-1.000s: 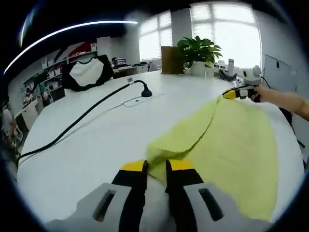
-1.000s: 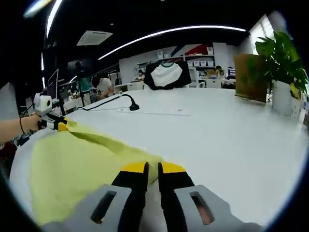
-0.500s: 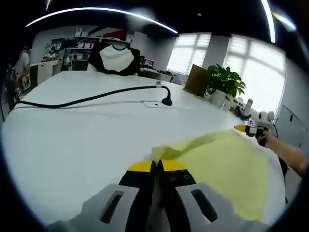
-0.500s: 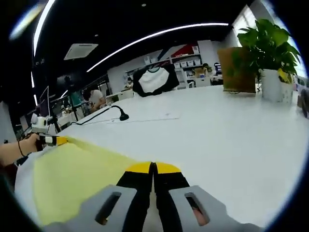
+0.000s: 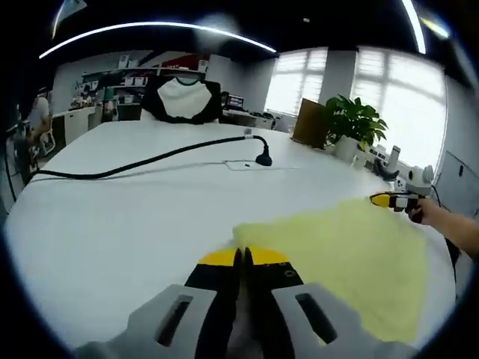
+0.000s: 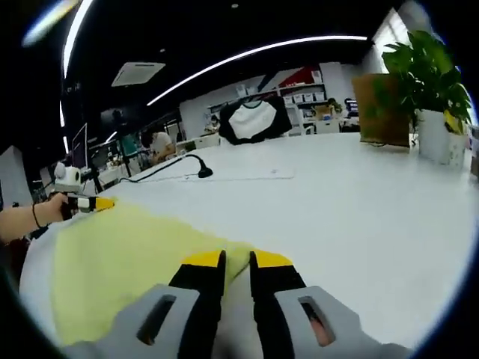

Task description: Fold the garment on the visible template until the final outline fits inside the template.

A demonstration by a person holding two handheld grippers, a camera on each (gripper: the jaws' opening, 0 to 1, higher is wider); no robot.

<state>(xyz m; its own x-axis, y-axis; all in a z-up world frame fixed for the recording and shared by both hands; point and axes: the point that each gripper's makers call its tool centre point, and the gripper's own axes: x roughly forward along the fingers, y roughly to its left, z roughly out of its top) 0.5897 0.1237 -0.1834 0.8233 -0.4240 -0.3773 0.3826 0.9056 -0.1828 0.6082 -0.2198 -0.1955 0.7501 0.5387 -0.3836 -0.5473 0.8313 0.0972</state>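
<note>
Yellow garment (image 5: 352,258) lies spread flat on the white counter (image 5: 135,202). Left tongs (image 5: 241,258) pinch one corner shut; right tongs (image 6: 238,262), slightly parted, straddle the opposite corner, ready for folding.

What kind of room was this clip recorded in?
Most likely an open-plan office or lab: a large white table with a black cable across it, a potted plant by bright windows, and shelving along the far wall.
</note>
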